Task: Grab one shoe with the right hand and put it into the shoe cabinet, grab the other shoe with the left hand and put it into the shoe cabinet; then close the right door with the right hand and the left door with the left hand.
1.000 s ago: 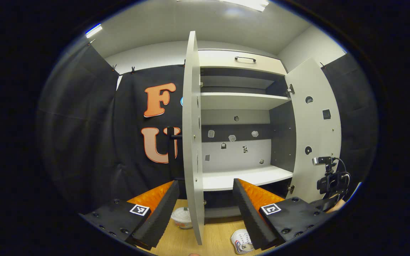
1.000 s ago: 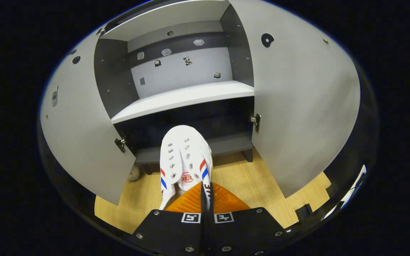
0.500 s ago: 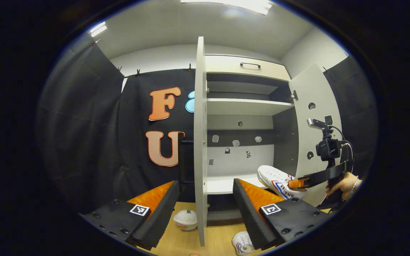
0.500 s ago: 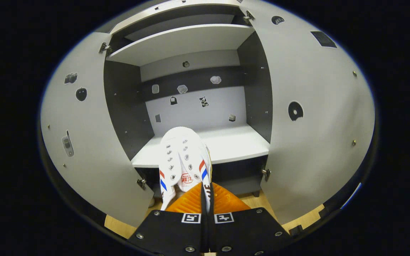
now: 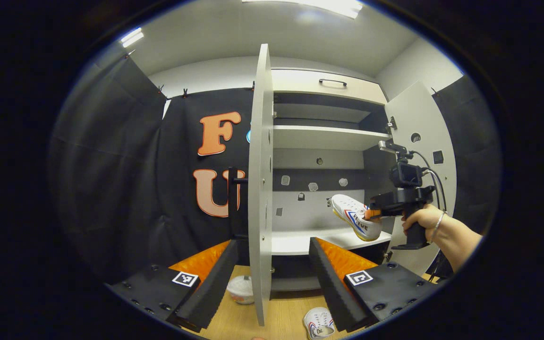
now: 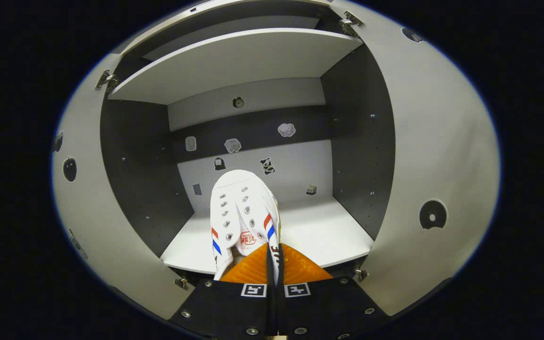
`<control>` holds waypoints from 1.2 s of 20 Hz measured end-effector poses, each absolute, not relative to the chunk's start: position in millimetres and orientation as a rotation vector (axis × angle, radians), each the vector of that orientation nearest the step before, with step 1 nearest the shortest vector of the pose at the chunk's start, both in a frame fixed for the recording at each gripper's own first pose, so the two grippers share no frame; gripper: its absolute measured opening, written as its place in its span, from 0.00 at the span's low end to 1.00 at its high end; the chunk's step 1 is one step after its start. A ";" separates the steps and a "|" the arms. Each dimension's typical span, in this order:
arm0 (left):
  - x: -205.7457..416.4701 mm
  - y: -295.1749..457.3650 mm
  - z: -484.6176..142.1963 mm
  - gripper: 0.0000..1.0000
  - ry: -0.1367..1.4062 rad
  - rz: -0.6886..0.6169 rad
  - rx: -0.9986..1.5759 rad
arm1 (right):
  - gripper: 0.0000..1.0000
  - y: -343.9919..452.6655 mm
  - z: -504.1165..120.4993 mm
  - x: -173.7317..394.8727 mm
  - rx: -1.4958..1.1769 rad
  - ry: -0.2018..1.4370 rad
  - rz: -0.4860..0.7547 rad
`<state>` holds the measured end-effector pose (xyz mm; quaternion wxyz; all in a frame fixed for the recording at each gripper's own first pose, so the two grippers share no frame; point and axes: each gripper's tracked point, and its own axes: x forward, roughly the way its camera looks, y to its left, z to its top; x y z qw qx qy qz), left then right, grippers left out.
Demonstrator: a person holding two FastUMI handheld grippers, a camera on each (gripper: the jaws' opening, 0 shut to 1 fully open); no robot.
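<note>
Bright, even light from ceiling lamps [image 5: 333,5], sharp focus, strong fisheye bending toward the edges, little glare

A wooden floor [image 5: 291,311] runs beneath the open shoe cabinet [image 5: 328,89]; on it lie a white shoe [image 5: 318,324] near the camera and a pale round container [image 5: 240,289] to its left, past the edge of the left door [image 5: 259,189]. Inside, a white lower shelf [image 6: 310,236] and an upper shelf [image 6: 234,61] lie bare.
</note>
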<state>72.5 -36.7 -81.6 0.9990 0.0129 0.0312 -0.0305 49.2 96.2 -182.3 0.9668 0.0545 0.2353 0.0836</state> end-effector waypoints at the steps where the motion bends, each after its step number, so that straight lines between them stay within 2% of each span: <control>1: 73.8 -38.1 -83.2 0.97 0.066 -0.057 0.016 | 0.00 96.0 -185.5 54.3 0.110 0.483 0.156; 13: 84.1 -39.9 -106.8 0.98 0.131 0.009 0.032 | 0.00 84.8 -220.4 61.1 0.088 0.661 0.051; 15: 86.8 -41.9 -111.1 0.98 0.144 0.011 0.036 | 0.04 85.7 -221.0 62.0 0.080 0.655 0.059; 17: 88.1 -46.7 -114.6 0.98 0.152 -0.002 0.033 | 0.13 83.0 -212.5 66.1 0.062 0.611 0.078; 18: 88.3 -50.1 -115.4 0.98 0.154 -0.009 0.032 | 0.24 79.1 -203.6 69.1 0.061 0.565 0.076; 22: 88.6 -72.4 -127.5 0.98 0.181 -0.065 0.004 | 0.31 105.8 -185.5 77.1 0.155 0.471 0.145; 24: 86.0 -80.0 -134.3 0.98 0.196 -0.092 0.002 | 0.41 102.4 -175.5 82.2 0.141 0.412 0.162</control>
